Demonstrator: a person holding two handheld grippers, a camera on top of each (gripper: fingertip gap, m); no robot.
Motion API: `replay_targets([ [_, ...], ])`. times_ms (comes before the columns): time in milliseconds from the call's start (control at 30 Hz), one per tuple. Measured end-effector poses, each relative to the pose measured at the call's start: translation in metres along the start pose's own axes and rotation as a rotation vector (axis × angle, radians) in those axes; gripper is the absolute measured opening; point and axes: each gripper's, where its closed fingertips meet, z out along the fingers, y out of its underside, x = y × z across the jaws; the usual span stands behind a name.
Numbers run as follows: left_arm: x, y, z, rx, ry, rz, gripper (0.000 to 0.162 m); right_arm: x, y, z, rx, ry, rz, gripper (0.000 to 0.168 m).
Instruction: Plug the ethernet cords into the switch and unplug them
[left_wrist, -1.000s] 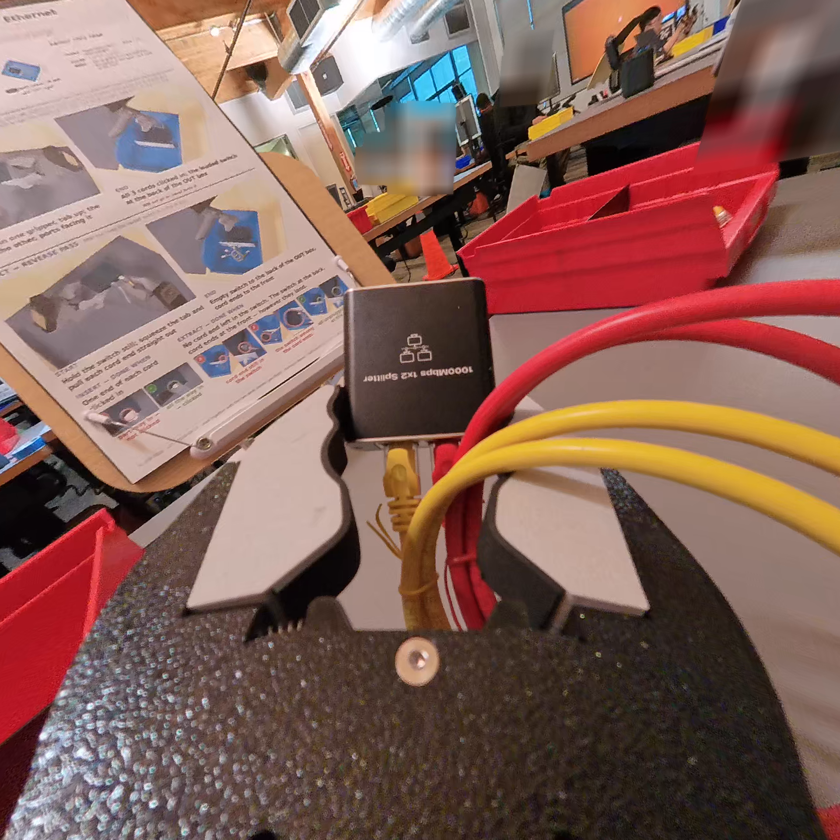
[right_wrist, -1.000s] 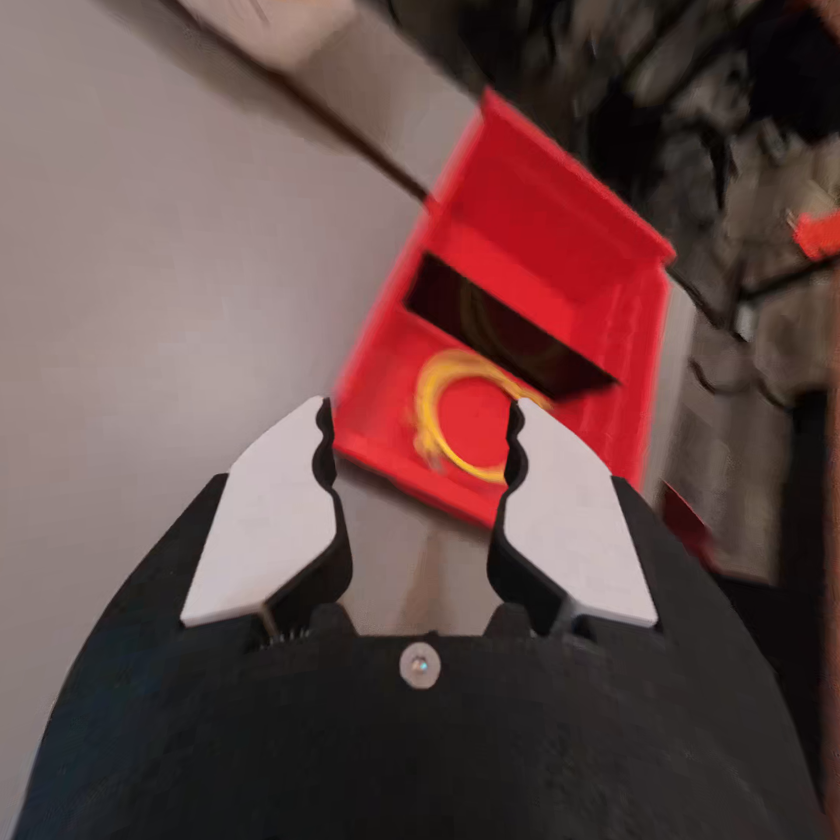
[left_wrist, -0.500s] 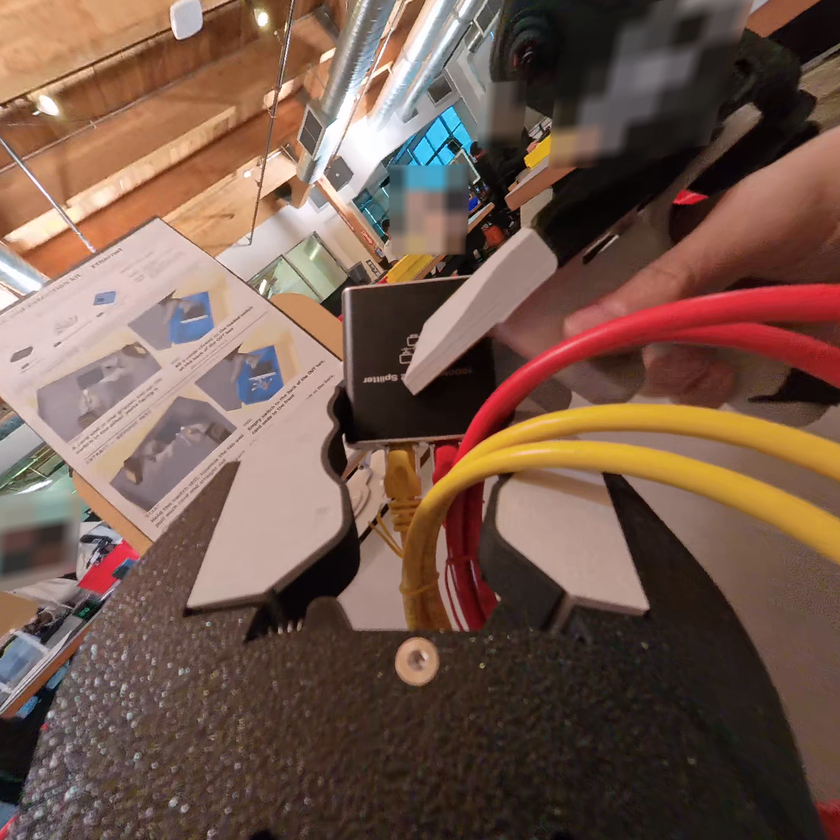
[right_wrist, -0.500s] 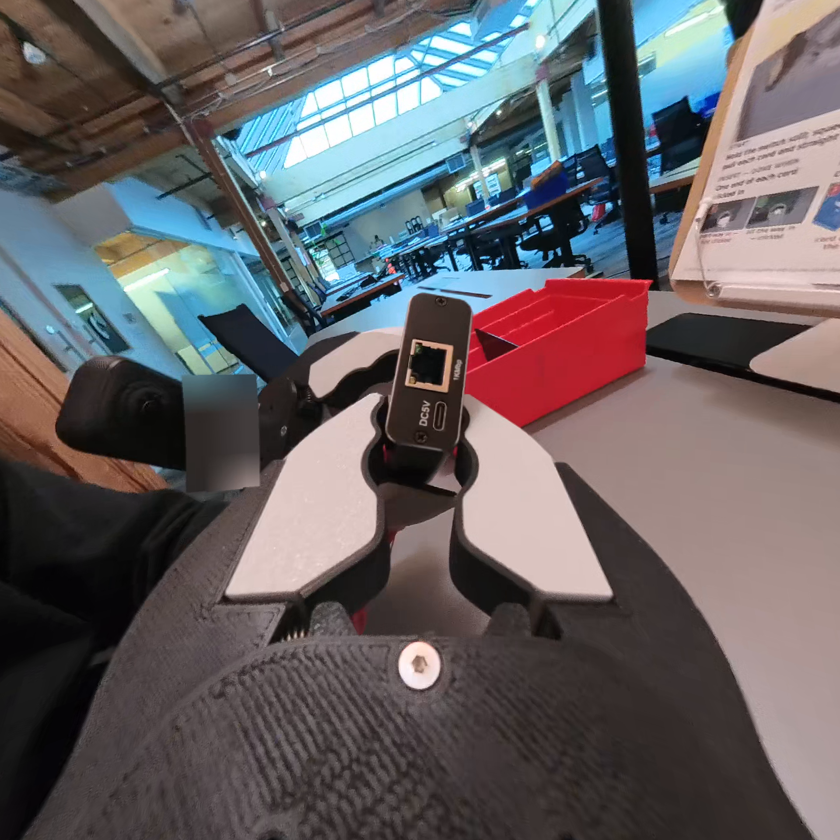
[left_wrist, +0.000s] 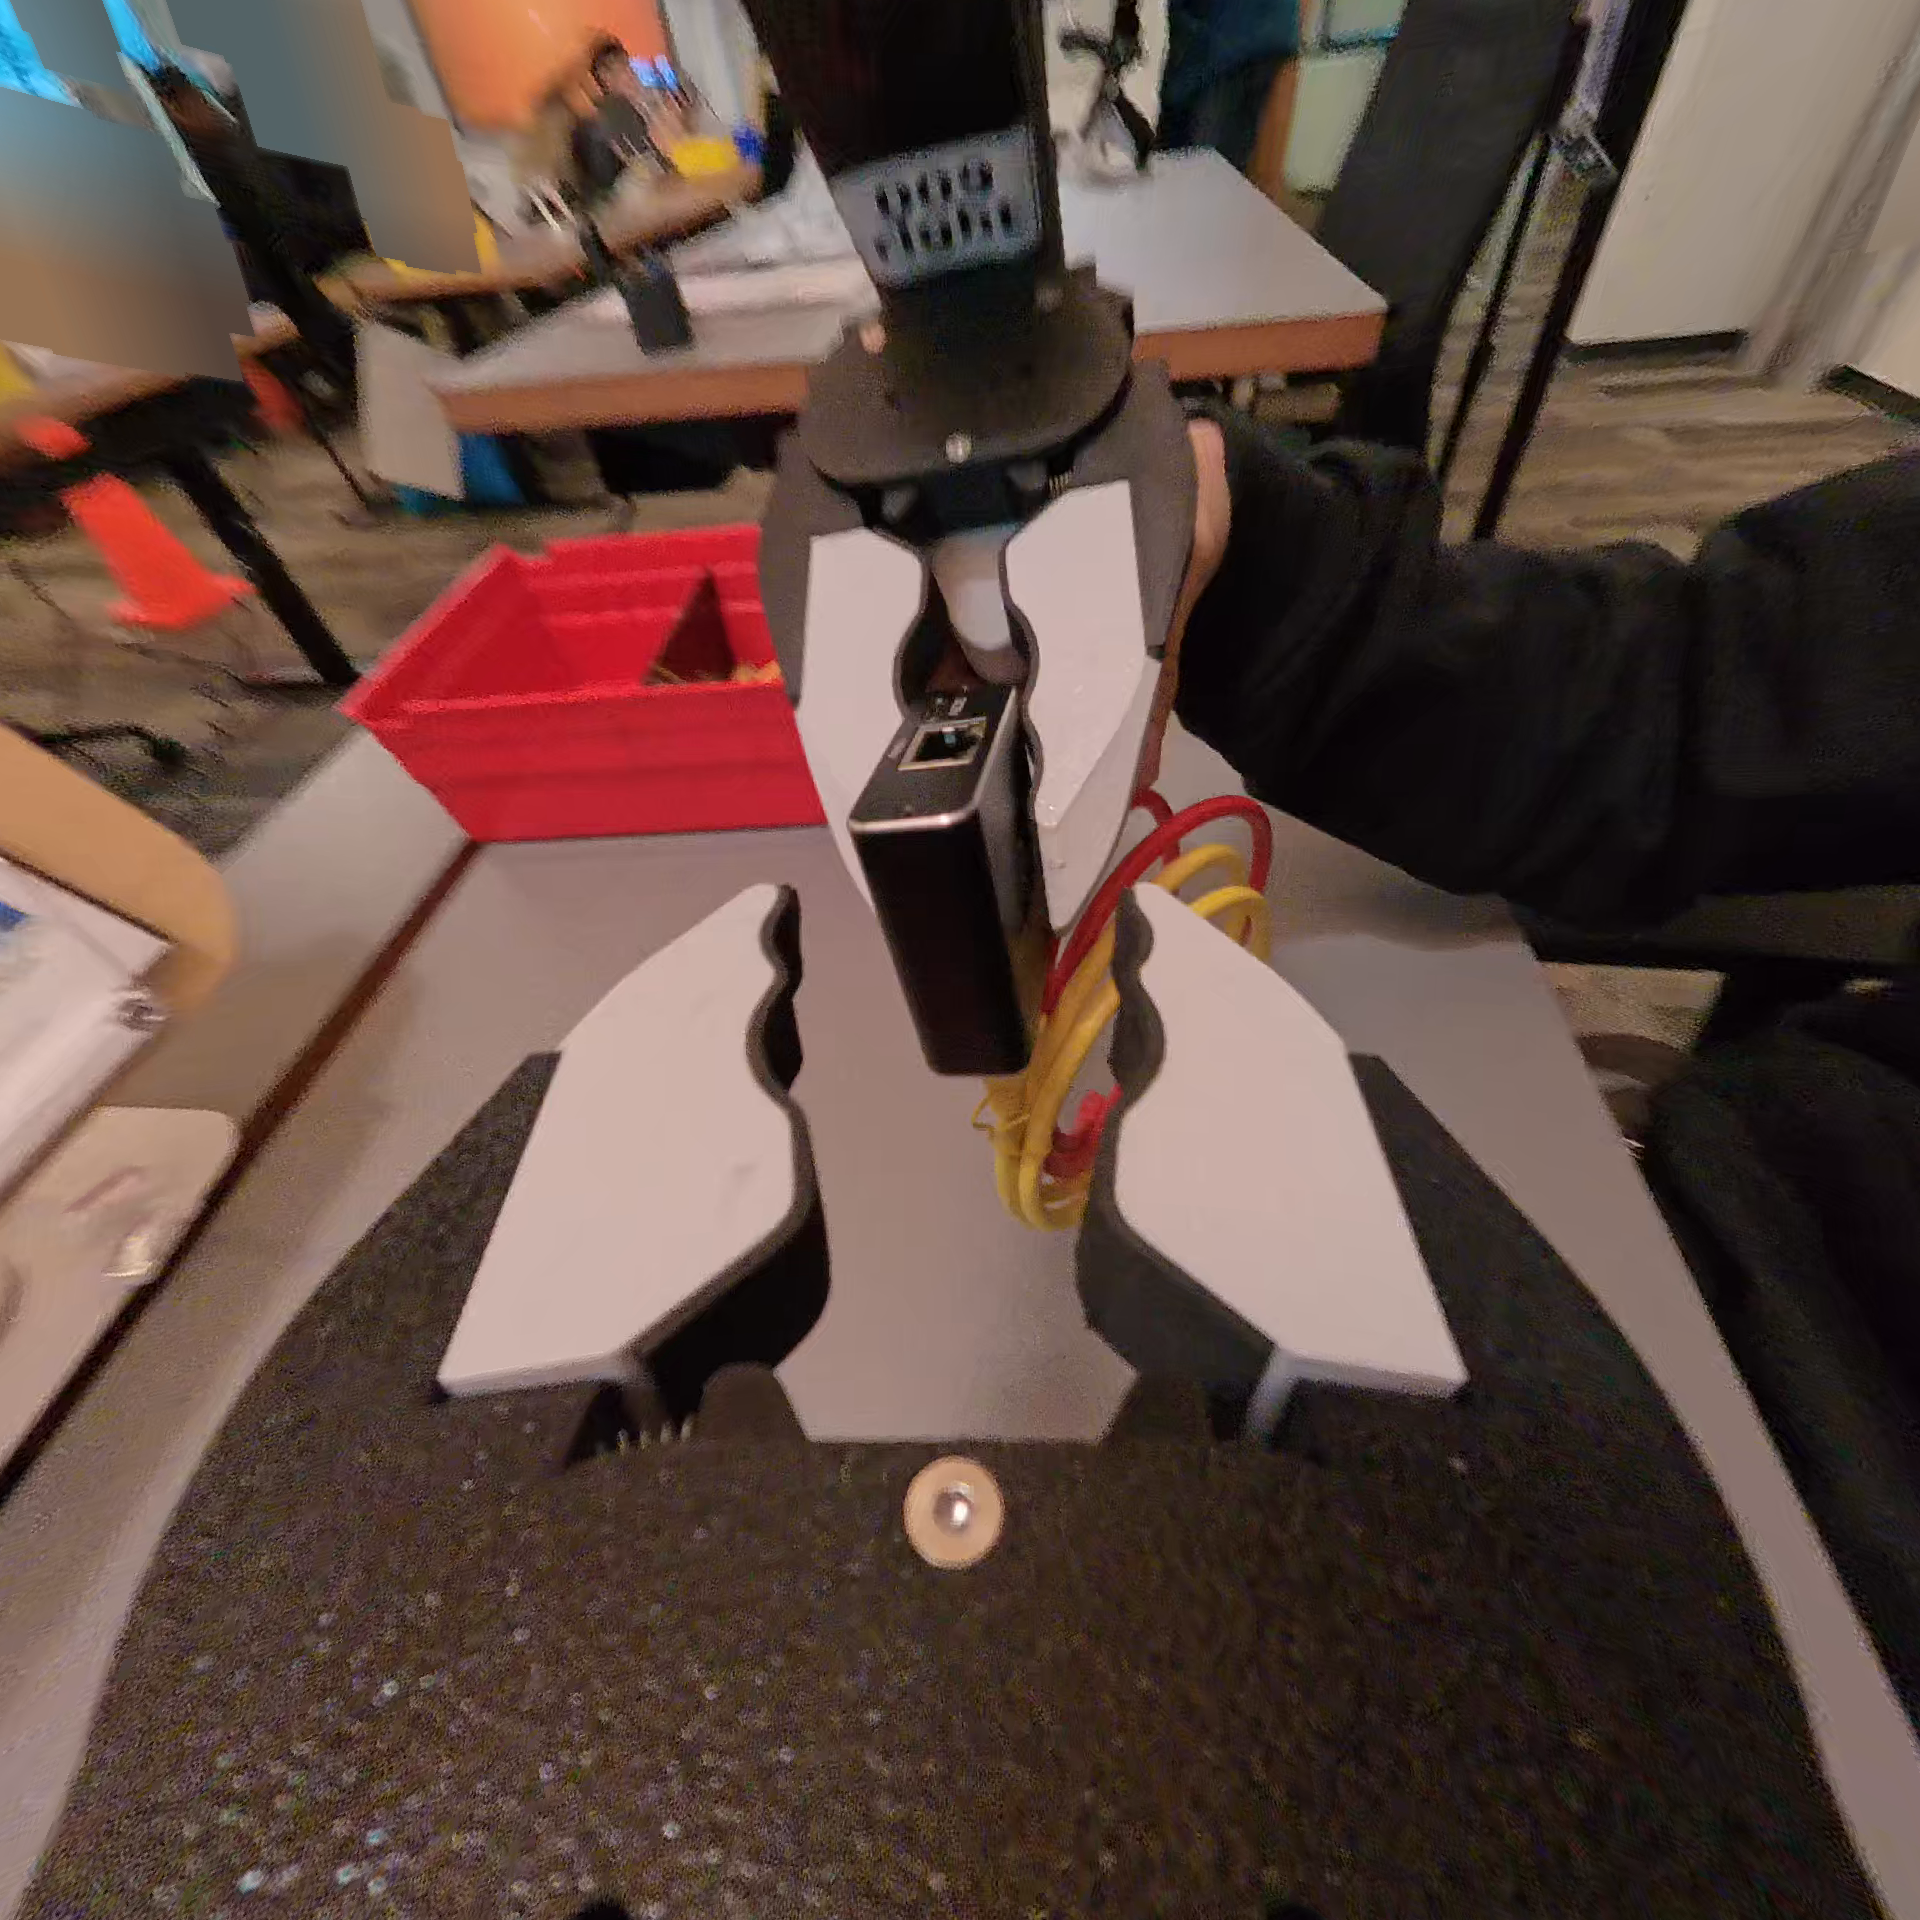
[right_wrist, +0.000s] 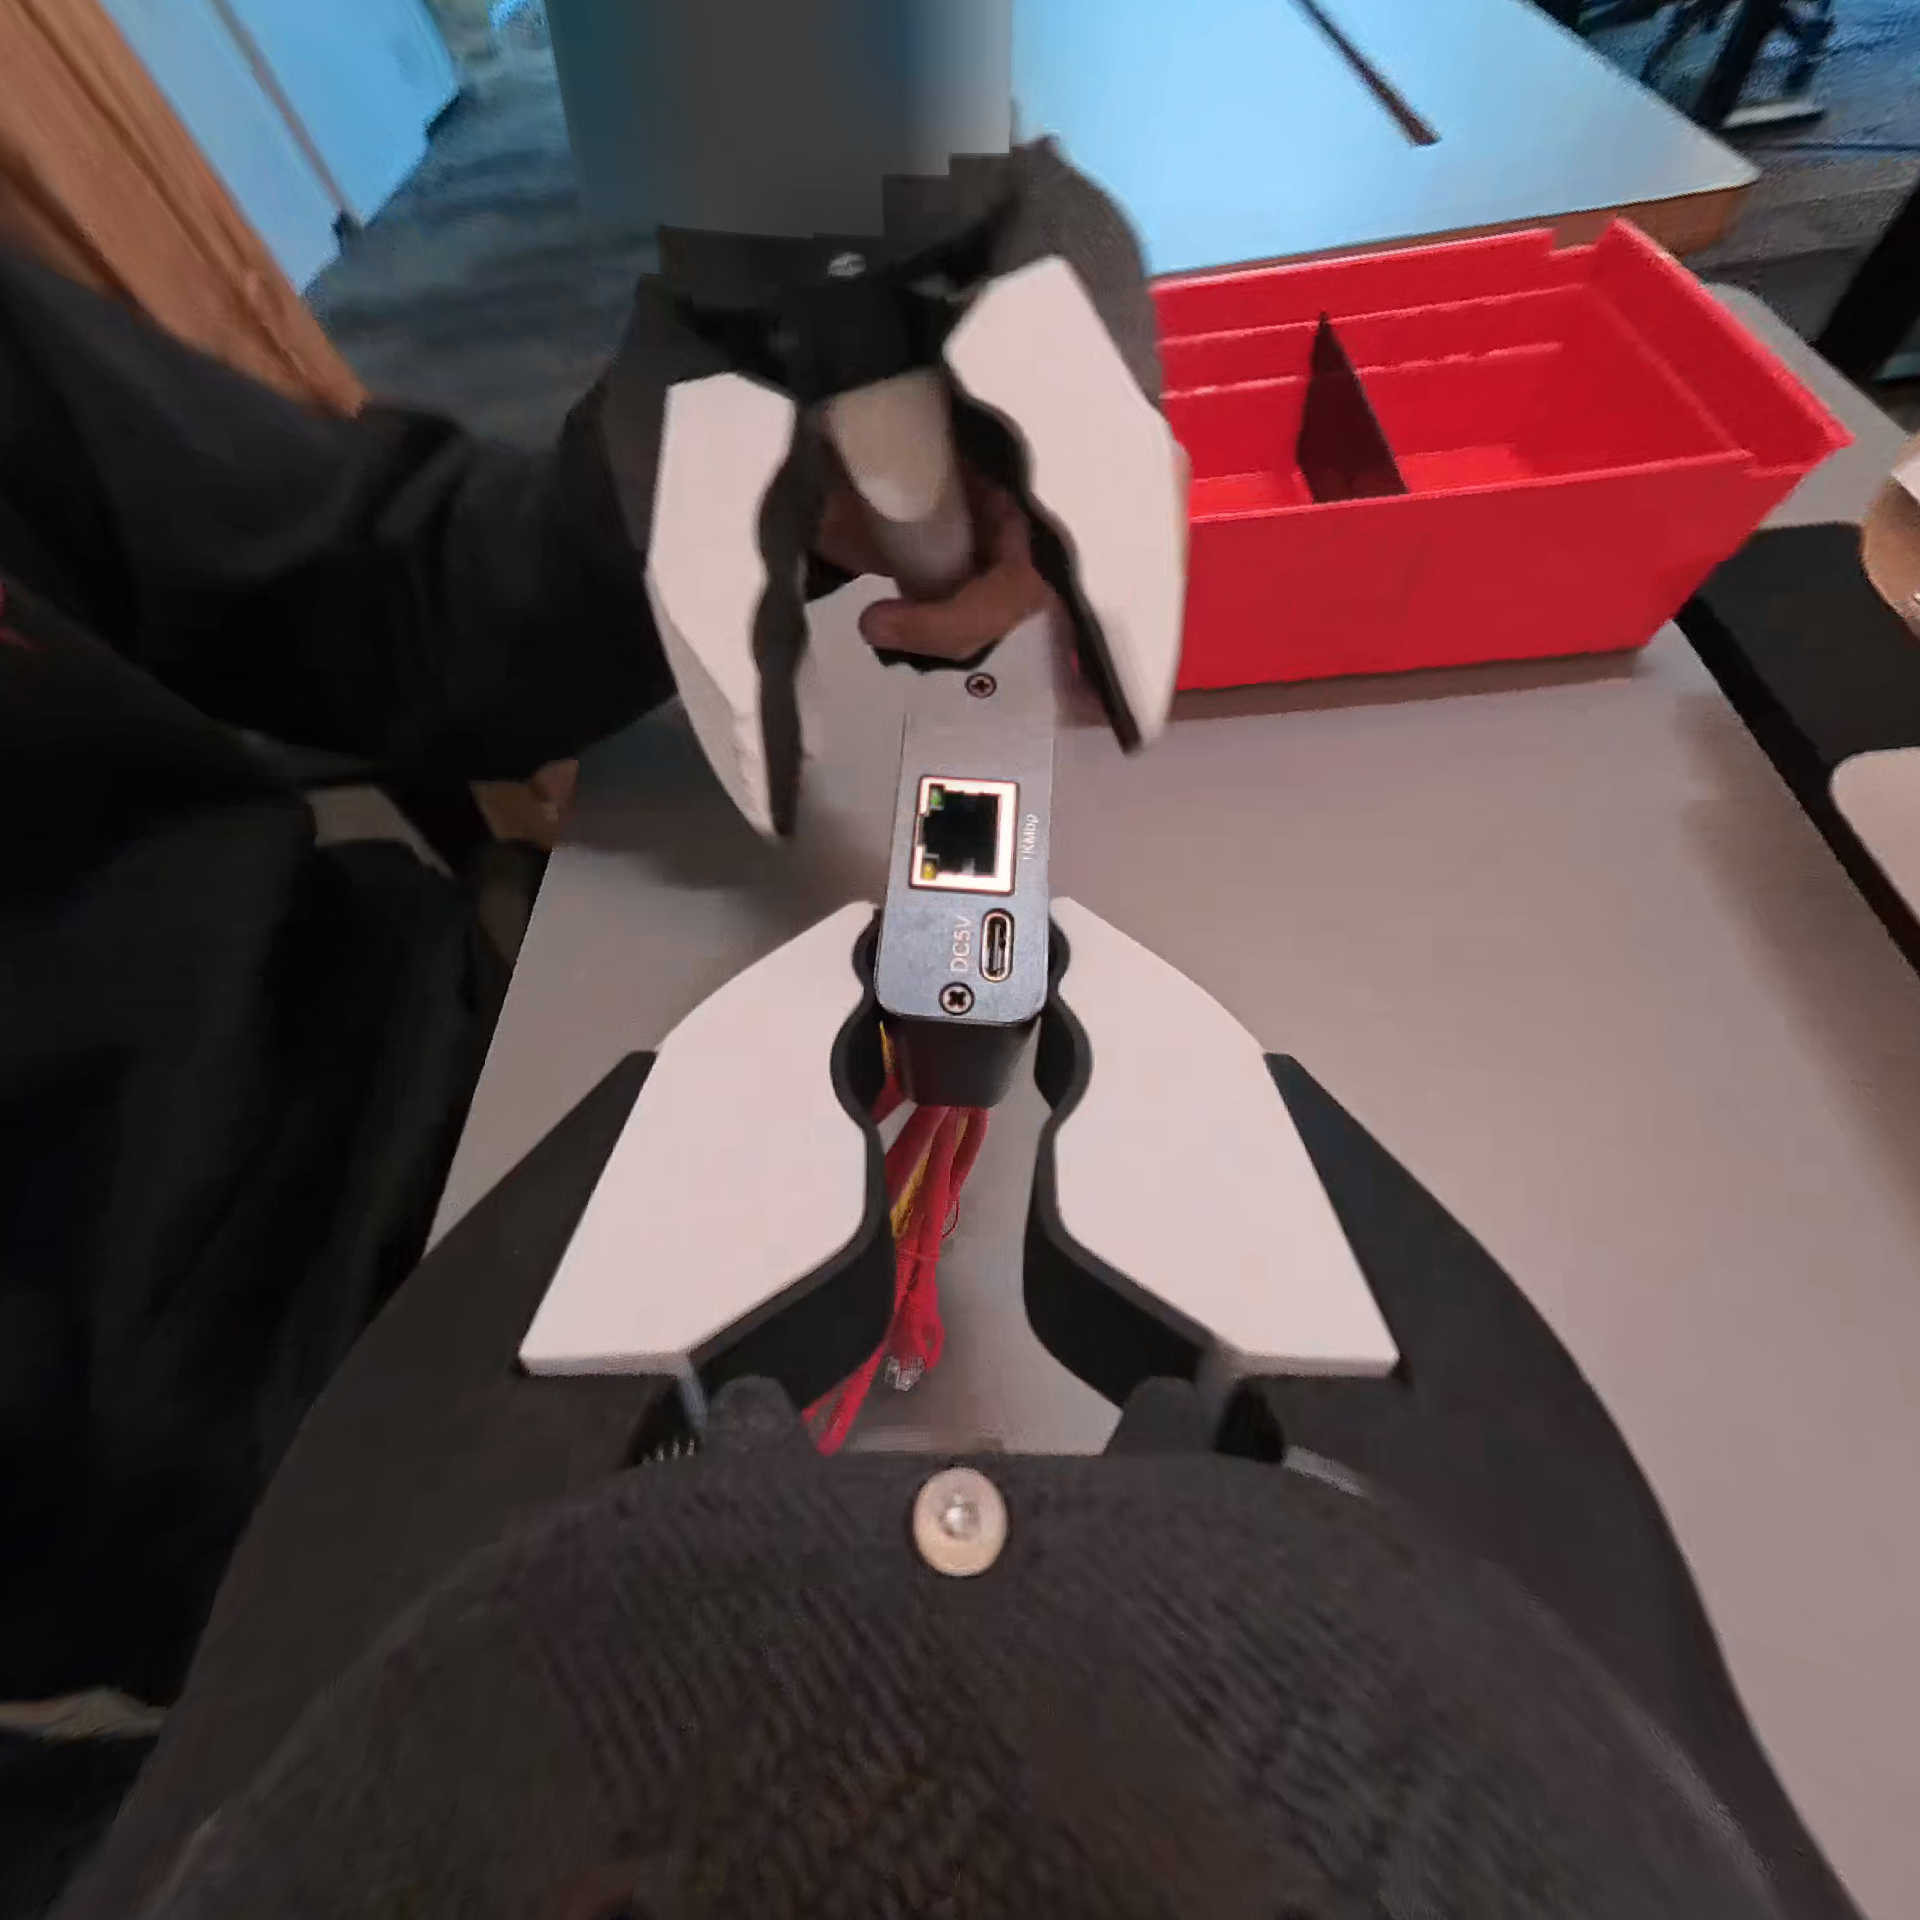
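The black switch (right_wrist: 961, 935) is clamped between the white fingers of my right gripper (right_wrist: 964, 925), with its single port end facing the camera. Red and yellow ethernet cords (right_wrist: 925, 1278) hang from its far end, down between the fingers. In the left wrist view the switch (left_wrist: 945, 914) is held tilted above the grey table, with the red cord (left_wrist: 1195, 831) and yellow cord (left_wrist: 1049, 1122) looped beneath it. My left gripper (left_wrist: 956, 914) is open and empty, facing the switch. It also shows open in the right wrist view (right_wrist: 935, 717), just beyond the switch.
A red divided bin (right_wrist: 1455, 582) stands on the grey table (right_wrist: 1455, 1039) behind the grippers. It also shows in the left wrist view (left_wrist: 582, 748), with a yellow cord inside. A tan instruction board (left_wrist: 125, 873) stands at the left. A dark-sleeved arm (left_wrist: 1507, 675) reaches in. The grippers are tip to tip, or close to it.
My left gripper has let go of the switch, opened and drawn back. The right gripper has closed on the switch and now holds it alone, cords hanging.
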Motion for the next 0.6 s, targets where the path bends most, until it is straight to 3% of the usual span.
replay_targets([
  [167, 0.002, 0.0, 0.009, -0.074, 0.136, -0.109, 0.025, -0.004, -0.007, -0.002, -0.104, -0.043, -0.032, 0.026],
  [233, -0.004, -0.004, 0.008, -0.029, 0.13, -0.155, 0.024, 0.005, -0.014, -0.006, -0.068, -0.009, -0.021, 0.028],
  [367, -0.025, 0.001, 0.005, 0.027, 0.038, -0.22, 0.024, 0.028, -0.029, -0.03, 0.077, 0.149, 0.046, 0.047],
  [500, -0.063, -0.009, -0.012, 0.209, -0.162, -0.375, 0.024, 0.045, -0.034, -0.065, 0.213, 0.594, 0.115, 0.063],
  [600, -0.079, -0.018, -0.016, 0.297, -0.249, -0.432, 0.024, 0.039, -0.031, -0.055, 0.257, 0.835, 0.028, 0.072],
])
